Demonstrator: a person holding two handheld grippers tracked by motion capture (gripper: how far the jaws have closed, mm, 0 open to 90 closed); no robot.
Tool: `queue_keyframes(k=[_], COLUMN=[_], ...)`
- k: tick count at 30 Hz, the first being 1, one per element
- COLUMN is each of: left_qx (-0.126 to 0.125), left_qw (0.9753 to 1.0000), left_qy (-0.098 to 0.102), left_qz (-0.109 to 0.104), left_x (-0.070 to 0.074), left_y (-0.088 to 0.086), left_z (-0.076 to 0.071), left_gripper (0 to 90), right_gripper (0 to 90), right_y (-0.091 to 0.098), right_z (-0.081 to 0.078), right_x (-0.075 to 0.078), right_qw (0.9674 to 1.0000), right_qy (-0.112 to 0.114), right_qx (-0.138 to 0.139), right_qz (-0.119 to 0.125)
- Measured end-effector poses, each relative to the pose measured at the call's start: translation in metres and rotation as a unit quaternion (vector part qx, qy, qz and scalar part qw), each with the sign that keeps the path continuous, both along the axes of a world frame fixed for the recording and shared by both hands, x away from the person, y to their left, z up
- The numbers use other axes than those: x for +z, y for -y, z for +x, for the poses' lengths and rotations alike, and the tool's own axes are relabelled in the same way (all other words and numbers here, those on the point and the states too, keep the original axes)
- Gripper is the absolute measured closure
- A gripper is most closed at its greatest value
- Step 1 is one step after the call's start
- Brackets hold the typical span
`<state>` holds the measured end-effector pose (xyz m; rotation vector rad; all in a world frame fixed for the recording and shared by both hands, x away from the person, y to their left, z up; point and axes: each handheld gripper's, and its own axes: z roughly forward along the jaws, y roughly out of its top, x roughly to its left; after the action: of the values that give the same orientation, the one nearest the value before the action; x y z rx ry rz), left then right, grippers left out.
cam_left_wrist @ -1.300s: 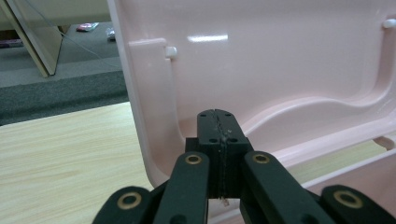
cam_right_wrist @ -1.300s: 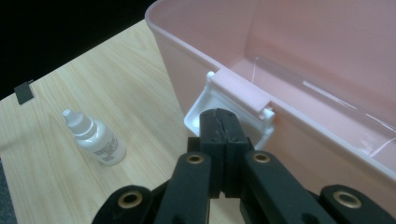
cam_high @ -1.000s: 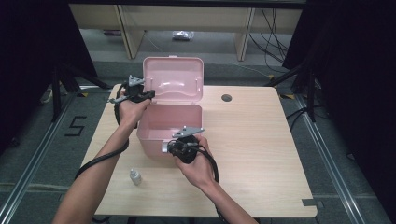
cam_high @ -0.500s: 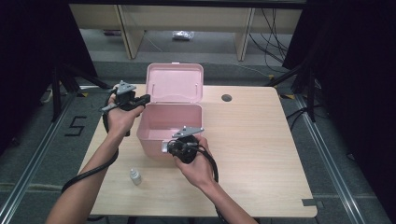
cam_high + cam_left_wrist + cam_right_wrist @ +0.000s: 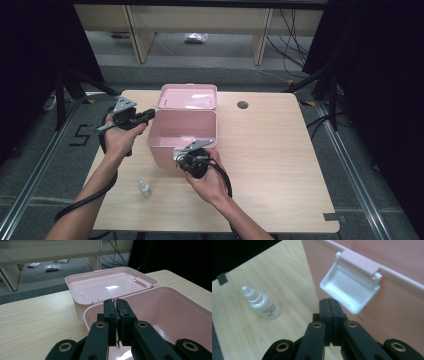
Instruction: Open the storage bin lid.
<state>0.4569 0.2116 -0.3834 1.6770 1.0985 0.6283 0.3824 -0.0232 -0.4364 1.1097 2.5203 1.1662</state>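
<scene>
Since the earlier frames, the left gripper (image 5: 146,116) has drawn away from the lid of the pink box (image 5: 165,135) toward the table's left side, and that lid (image 5: 188,96) now lies fully thrown back; the right gripper (image 5: 186,159) has kept its place at the box's front wall.

From the high view, the box stands open near the middle of the wooden table (image 5: 280,165), its lid resting flat behind it. The left gripper hovers just off the box's left edge, jaws pointing toward it. The right gripper sits against the near wall of the box. A small dropper bottle (image 5: 144,189) lies on the table between the two forearms, apart from the box. A round hole (image 5: 243,105) marks the tabletop right of the lid.

Along the left gripper view, the left gripper (image 5: 116,305) has just been parting a little, yet only a sliver of gap shows and nothing sits between the jaws. Beyond them is the box rim (image 5: 100,308) and the lid's glossy inside (image 5: 110,286).

Along the right gripper view, the right gripper (image 5: 332,303) is closed tight on nothing, its tips just below the white latch (image 5: 348,288) hanging from the box's front. The dropper bottle (image 5: 262,303) lies on its side to the left.
</scene>
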Motion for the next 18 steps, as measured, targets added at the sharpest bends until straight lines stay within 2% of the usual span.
queue_keyframes(k=[2,5,7,8,9,10,11,12,14,15,16,17,18], left_qx=[-0.004,-0.009,-0.014,-0.015,-0.015,-0.017,-0.019,-0.021,-0.024,-0.025,-0.027,-0.028,-0.028], left_qw=[1.0,1.0,0.9999,0.9999,0.9999,0.9998,0.9998,0.9998,0.9997,0.9996,0.9996,0.9995,0.9995], left_qy=[-0.001,-0.002,-0.003,-0.003,-0.004,-0.003,-0.005,-0.004,-0.003,-0.003,-0.003,-0.003,-0.004], left_qz=[-0.001,0.001,0.003,0.004,0.005,0.006,0.005,0.005,0.007,0.009,0.013,0.011,0.01], left_x=[0.0,0.0,-0.001,-0.001,-0.001,-0.002,-0.002,-0.002,-0.001,-0.001,0.0,0.001,0.001], left_y=[0.0,0.001,0.002,0.002,0.002,0.002,0.002,0.002,0.001,0.0,-0.001,-0.003,-0.004], left_z=[-0.002,-0.004,-0.006,-0.007,-0.009,-0.01,-0.011,-0.013,-0.017,-0.021,-0.023,-0.027,-0.03], left_gripper=[86.3,86.2,86.1,86.1,86.1,86.0,85.9,85.7,85.0,84.5,84.1,83.9,83.5], right_gripper=[90.0,90.0,90.0,90.0,90.0,90.0,90.0,90.0,90.0,90.0,89.7,89.5,89.3], right_y=[0.001,0.003,0.005,0.005,0.007,0.007,0.009,0.01,0.01,0.012,0.014,0.015,0.016], right_z=[0.0,0.001,0.001,0.0,0.0,0.001,0.0,-0.001,-0.002,-0.003,-0.001,-0.002,-0.002], right_x=[0.001,0.004,0.008,0.008,0.011,0.01,0.012,0.014,0.014,0.016,0.016,0.017,0.018], right_qw=[0.9999,0.9999,1.0,0.9997,0.9999,0.9996,0.9997,0.9999,0.9997,0.9998,0.9996,0.9996,0.9996], right_qy=[-0.006,0.01,0.003,0.007,0.007,0.023,0.021,0.007,0.011,0.009,0.023,0.017,0.022], right_qx=[-0.005,-0.001,-0.004,-0.009,-0.006,-0.003,-0.001,-0.005,-0.006,-0.007,-0.002,-0.004,-0.006], right_qz=[0.008,0.003,0.008,0.022,0.013,0.018,0.011,0.014,0.021,0.016,0.018,0.023,0.018])
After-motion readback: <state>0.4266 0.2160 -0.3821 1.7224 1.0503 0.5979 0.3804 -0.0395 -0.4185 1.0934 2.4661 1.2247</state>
